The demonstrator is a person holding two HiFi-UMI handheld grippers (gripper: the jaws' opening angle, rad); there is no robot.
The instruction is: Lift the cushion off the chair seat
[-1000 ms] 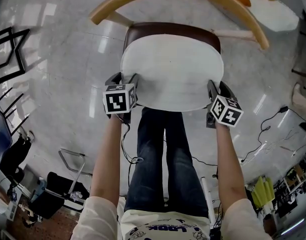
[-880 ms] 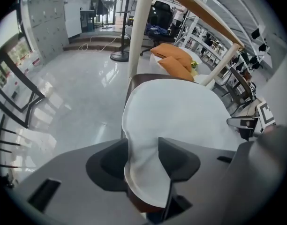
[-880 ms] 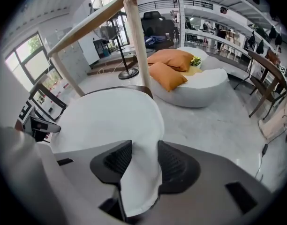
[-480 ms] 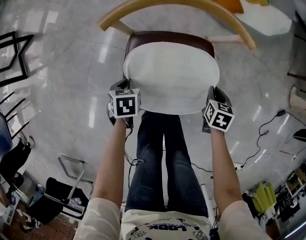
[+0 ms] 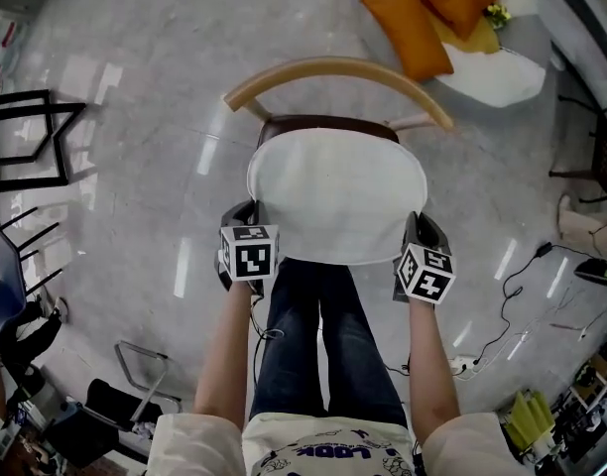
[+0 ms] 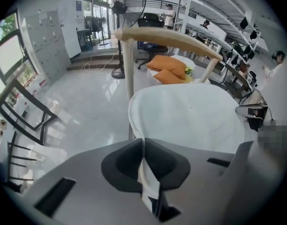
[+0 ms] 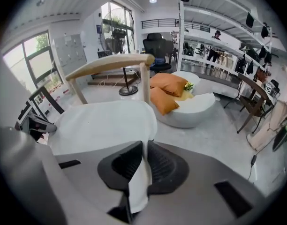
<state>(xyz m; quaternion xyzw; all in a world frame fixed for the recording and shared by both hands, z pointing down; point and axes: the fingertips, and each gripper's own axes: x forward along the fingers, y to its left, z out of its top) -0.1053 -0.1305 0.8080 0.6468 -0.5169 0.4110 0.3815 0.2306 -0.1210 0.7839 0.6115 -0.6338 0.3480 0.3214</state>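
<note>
The white cushion (image 5: pixel 335 196) hangs above the chair's brown seat (image 5: pixel 328 124), gripped at both near corners. My left gripper (image 5: pixel 242 213) pinches its left front edge, and the jaws are still closing on the fabric. My right gripper (image 5: pixel 421 228) is shut on the right front edge. In the left gripper view the cushion (image 6: pixel 190 116) spreads ahead and a fold of it is squeezed between the pads of the left gripper (image 6: pixel 143 146). The right gripper view shows the cushion (image 7: pixel 101 123) the same way, with white cloth clamped in the right gripper (image 7: pixel 144 150).
The chair's curved wooden backrest (image 5: pixel 333 67) arcs just beyond the cushion. A white round pouf (image 5: pixel 507 77) with orange pillows (image 5: pixel 413 28) lies at the far right. Black metal frames (image 5: pixel 26 137) stand at the left, cables (image 5: pixel 522 296) trail on the floor at the right. The person's legs (image 5: pixel 323 335) are below the cushion.
Both grippers closed on the cushion's front corners and rose together. The cushion has come up off the seat, and the chair now looks smaller and farther below.
</note>
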